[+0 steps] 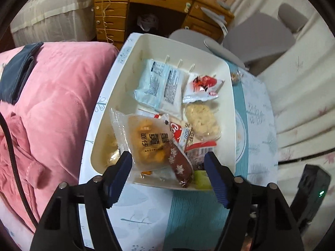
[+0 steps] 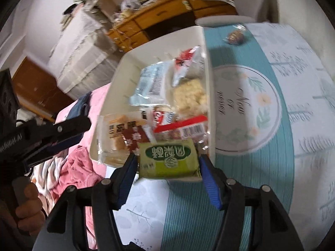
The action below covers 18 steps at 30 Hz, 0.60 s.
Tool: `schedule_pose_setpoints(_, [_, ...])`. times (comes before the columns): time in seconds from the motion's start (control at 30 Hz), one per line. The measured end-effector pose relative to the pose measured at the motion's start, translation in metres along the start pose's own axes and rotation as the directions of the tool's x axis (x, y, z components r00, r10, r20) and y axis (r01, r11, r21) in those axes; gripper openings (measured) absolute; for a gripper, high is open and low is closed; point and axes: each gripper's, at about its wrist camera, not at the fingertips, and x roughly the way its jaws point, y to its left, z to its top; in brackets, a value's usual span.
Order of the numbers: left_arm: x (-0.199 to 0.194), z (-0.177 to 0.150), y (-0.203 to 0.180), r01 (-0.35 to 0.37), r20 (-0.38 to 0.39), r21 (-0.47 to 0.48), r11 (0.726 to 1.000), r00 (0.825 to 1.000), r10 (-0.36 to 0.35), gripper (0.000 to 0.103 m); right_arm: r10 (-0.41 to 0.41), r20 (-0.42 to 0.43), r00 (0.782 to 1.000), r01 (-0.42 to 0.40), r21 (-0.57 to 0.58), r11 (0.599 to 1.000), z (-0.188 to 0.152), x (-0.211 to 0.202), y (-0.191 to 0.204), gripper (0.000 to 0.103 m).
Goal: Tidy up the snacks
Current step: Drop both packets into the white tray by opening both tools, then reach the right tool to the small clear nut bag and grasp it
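Snacks lie heaped in the white tray (image 1: 134,48) on the table: the left gripper (image 1: 168,164) hangs over them with jaws spread and empty, while the right gripper (image 2: 168,163), jaws flanking the green pastry packet (image 2: 167,160), should let it settle flat at the tray's near edge.

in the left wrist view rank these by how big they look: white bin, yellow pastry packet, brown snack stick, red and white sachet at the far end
1. white bin
2. yellow pastry packet
3. red and white sachet and brown snack stick: these look about alike, and the stick lies nearer the camera, so unranked.
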Motion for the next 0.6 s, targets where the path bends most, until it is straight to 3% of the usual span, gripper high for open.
schedule_pose_setpoints(0.13, [0.002, 0.004, 0.001, 0.024, -0.032, 0.027, 0.999, 0.999, -0.023, 0.074, -0.008, 0.004, 1.000, 0.008, 0.029, 1.000, 0.006, -0.013, 0.002, 0.077])
schedule_pose_setpoints(0.33, [-0.008, 0.009, -0.009, 0.040, -0.042, 0.112, 0.993, 0.998, -0.036, 0.077, -0.020, 0.011, 1.000, 0.019, 0.060, 0.998, 0.029, -0.032, 0.006, 0.077])
schedule_pose_setpoints(0.6, [-0.022, 0.021, -0.019, 0.017, -0.020, 0.186, 0.982, 1.000, -0.013, 0.077, -0.054, -0.025, 0.998, 0.059, 0.224, 0.973, 0.075, -0.042, -0.013, 0.077])
